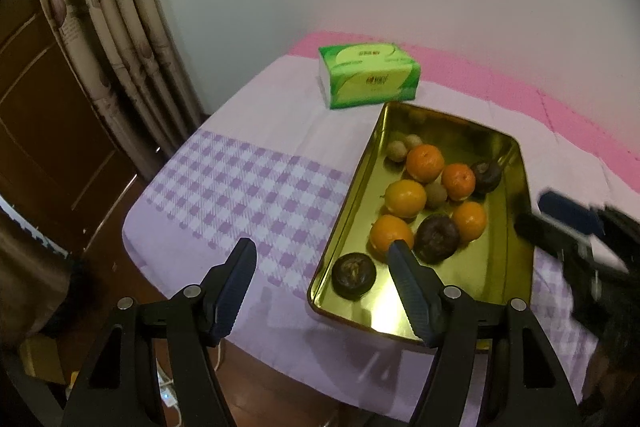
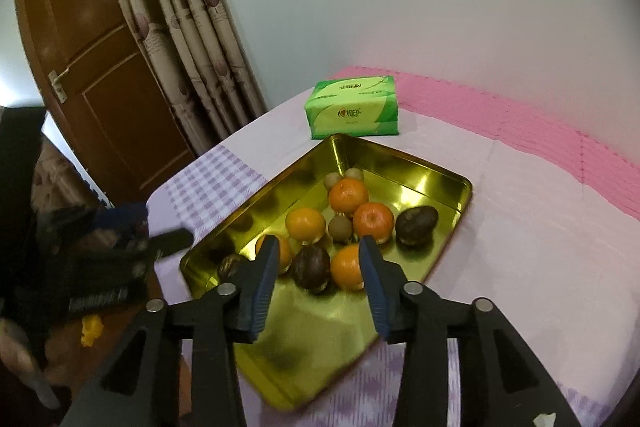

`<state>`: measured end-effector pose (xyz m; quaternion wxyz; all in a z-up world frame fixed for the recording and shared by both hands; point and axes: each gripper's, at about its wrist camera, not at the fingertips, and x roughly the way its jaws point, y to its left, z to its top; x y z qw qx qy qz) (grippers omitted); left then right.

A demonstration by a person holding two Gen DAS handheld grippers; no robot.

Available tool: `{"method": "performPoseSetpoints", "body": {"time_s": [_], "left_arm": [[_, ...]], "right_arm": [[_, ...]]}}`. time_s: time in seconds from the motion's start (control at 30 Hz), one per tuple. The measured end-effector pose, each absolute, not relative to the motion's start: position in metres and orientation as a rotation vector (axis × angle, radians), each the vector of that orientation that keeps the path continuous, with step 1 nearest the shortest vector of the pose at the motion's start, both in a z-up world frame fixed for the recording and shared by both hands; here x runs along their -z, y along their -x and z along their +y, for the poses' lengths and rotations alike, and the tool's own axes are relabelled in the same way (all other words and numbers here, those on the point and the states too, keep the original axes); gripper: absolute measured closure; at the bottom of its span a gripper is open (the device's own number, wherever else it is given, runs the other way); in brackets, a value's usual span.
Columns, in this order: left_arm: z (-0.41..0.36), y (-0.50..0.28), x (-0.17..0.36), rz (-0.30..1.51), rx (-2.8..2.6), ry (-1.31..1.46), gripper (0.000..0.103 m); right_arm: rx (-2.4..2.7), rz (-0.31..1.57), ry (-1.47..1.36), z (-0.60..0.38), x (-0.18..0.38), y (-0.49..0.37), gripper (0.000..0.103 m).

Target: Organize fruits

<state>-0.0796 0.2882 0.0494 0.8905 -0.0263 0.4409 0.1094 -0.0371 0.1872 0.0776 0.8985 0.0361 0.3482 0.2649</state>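
A gold metal tray (image 1: 508, 267) (image 2: 420, 171) lies on the table and holds several oranges (image 1: 425, 161) (image 2: 348, 195), three dark brown fruits (image 1: 436, 238) (image 2: 311, 268) and a few small tan fruits (image 1: 397, 151) (image 2: 340, 228). My left gripper (image 1: 322, 247) is open and empty, above the tray's near left corner; it also shows blurred in the right wrist view (image 2: 160, 231). My right gripper (image 2: 318, 245) is open and empty, above the tray's near end, just before an orange and a dark fruit; it shows blurred in the left wrist view (image 1: 560, 223).
A green tissue pack (image 1: 370, 75) (image 2: 352, 111) stands just beyond the tray. The table has a purple checked cloth (image 1: 248, 187) and a pink strip (image 2: 520, 115) by the wall. A curtain (image 1: 120, 39) and a brown door (image 2: 104, 87) are to the left.
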Motion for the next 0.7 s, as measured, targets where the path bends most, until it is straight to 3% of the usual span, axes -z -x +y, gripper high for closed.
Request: {"method": "performPoseSetpoints", "body": {"time_s": [0.1, 0.23, 0.33, 0.43, 0.7], "left_arm": [[0.284, 0.083, -0.056, 0.882, -0.223, 0.041, 0.034], [0.278, 0.09, -0.067, 0.836, -0.211, 0.031, 0.034], [0.275, 0.095, -0.075, 0.799, -0.212, 0.023, 0.029], [0.274, 0.101, -0.082, 0.76, -0.208, 0.028, 0.028], [0.27, 0.114, -0.096, 0.691, -0.2, 0.033, 0.018]], "right_arm": [[-0.526, 0.68, -0.012, 0.189, -0.084, 0.063, 0.054], [-0.478, 0.605, 0.004, 0.183, -0.097, 0.089, 0.032], [-0.41, 0.539, 0.032, 0.179, -0.107, 0.106, 0.025], [-0.335, 0.472, 0.062, 0.176, -0.114, 0.12, 0.012], [-0.208, 0.371, 0.09, 0.171, -0.129, 0.141, 0.004]]}}
